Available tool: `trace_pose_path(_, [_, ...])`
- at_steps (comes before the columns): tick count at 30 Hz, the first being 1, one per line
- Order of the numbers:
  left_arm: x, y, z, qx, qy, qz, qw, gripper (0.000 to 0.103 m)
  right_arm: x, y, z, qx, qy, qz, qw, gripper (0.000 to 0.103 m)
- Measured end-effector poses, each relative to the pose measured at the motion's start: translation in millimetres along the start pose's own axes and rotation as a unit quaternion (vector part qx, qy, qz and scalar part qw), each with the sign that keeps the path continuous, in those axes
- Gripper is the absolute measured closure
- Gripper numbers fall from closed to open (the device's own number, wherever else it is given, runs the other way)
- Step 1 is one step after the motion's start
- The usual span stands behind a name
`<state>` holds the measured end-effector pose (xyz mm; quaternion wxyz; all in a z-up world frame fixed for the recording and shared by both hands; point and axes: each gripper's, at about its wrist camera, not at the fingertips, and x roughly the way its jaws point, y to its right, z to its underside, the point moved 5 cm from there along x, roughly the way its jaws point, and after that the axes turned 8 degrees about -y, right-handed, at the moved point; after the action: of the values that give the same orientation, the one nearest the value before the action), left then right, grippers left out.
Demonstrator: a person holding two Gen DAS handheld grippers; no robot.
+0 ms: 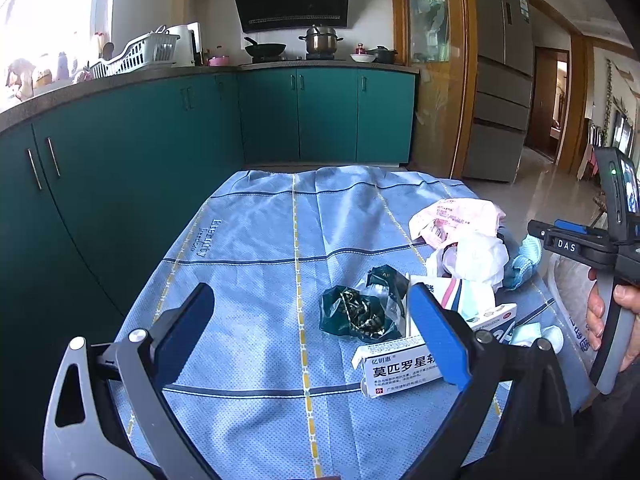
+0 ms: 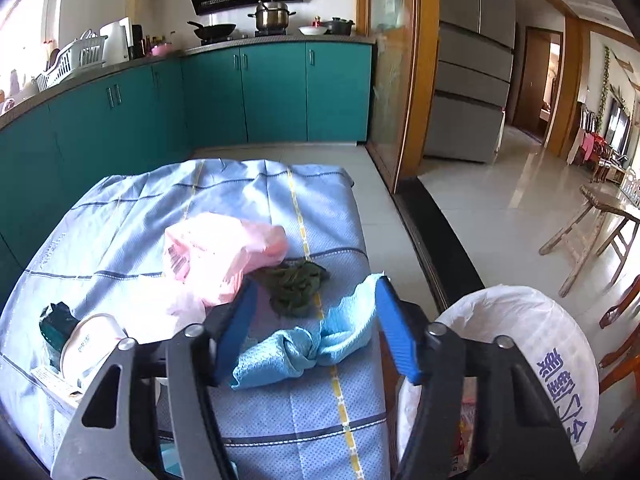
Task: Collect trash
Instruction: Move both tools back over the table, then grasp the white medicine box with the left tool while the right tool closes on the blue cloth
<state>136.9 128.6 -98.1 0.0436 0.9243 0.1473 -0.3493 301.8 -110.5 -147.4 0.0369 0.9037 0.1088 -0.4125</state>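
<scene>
We see a table under a blue checked cloth [image 1: 248, 248], our landmark for everything below, with teal kitchen cabinets [image 1: 324, 114] beyond its far edge.

Left gripper [image 1: 316, 334]: jaws spread wide, nothing between the pads, hovering over the cloth's near half. Just past its right finger lies a white medicine box [image 1: 396, 368] with Chinese print, flat on the cloth. Beyond the box, a crumpled dark green foil wrapper [image 1: 354, 314]. Toward the cloth's right side, a heap of white plastic [image 1: 474, 260] and a pink plastic bag [image 1: 456, 216], touching one another.

Right gripper [image 2: 316, 334]: released as well, fingers parted either side of a knotted light blue rag [image 2: 304, 350] (the rag lies on the cloth; we cannot tell whether the pads touch it). Behind the rag, a clump of dark green leafy scraps [image 2: 296, 286], and the pink bag lies against that clump's left.

Off the cloth's right edge stands a bin lined with a white bag [image 2: 532, 344] bearing blue characters, its mouth open
</scene>
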Motion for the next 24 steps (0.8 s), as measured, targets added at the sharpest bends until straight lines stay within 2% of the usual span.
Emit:
trace_pose_path(3, [2, -3, 2, -0.008, -0.003, 0.003, 1.0000, 0.006, 2, -1, 3, -0.001, -0.013, -0.013, 1.000, 0.047])
trace_pose_path(9, [6, -8, 3, -0.014, -0.009, 0.004, 0.9998, 0.006, 3, 2, 7, 0.001, -0.029, -0.028, 0.999, 0.047])
trace_pose_path(11, [6, -12, 3, -0.024, -0.011, 0.003, 0.9996, 0.003, 6, 7, 8, 0.014, -0.039, -0.043, 0.998, 0.042])
trace_pose_path(16, [13, -16, 5, -0.041, -0.026, 0.014, 0.9987, 0.003, 11, 13, 12, 0.033, -0.059, -0.083, 0.994, 0.039])
trace_pose_path(21, [18, -9, 9, -0.029, -0.035, 0.014, 0.9988, 0.003, 17, 6, 14, 0.030, -0.067, -0.108, 0.991, 0.029])
trace_pose_path(24, [20, -6, 10, -0.027, -0.041, 0.019, 0.9986, 0.003, 32, 0, 20, 0.022, -0.100, -0.081, 0.991, 0.028])
